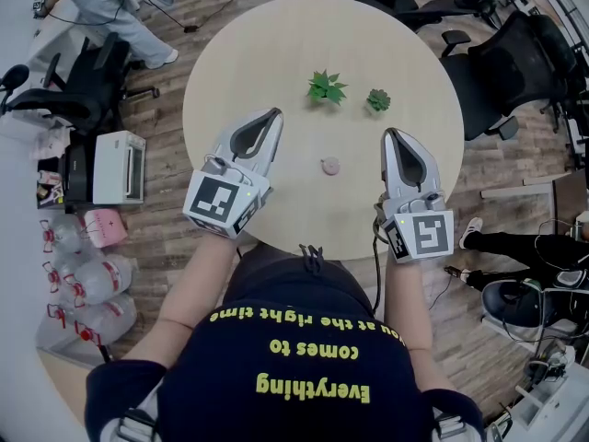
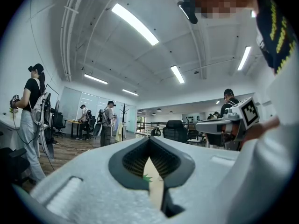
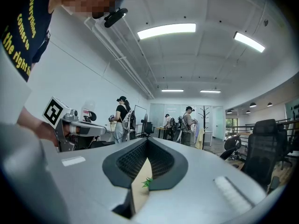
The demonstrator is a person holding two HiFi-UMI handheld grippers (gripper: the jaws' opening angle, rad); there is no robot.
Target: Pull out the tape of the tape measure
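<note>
Our dark yellow-lettered shirt (image 1: 304, 366) sits nearest; beyond, our left claw (image 1: 273, 115) and right claw (image 1: 390, 134) are both pressed together, empty, either side of the small round pink tape measure (image 1: 330, 166) lying on the round pale surface (image 1: 239, 53).

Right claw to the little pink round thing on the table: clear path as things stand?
Probably yes. The pink thing lies alone on the bare table, just left of the right claw, with nothing between them. The nearest plant sits farther back. The claw is shut, so it must open first.
</note>
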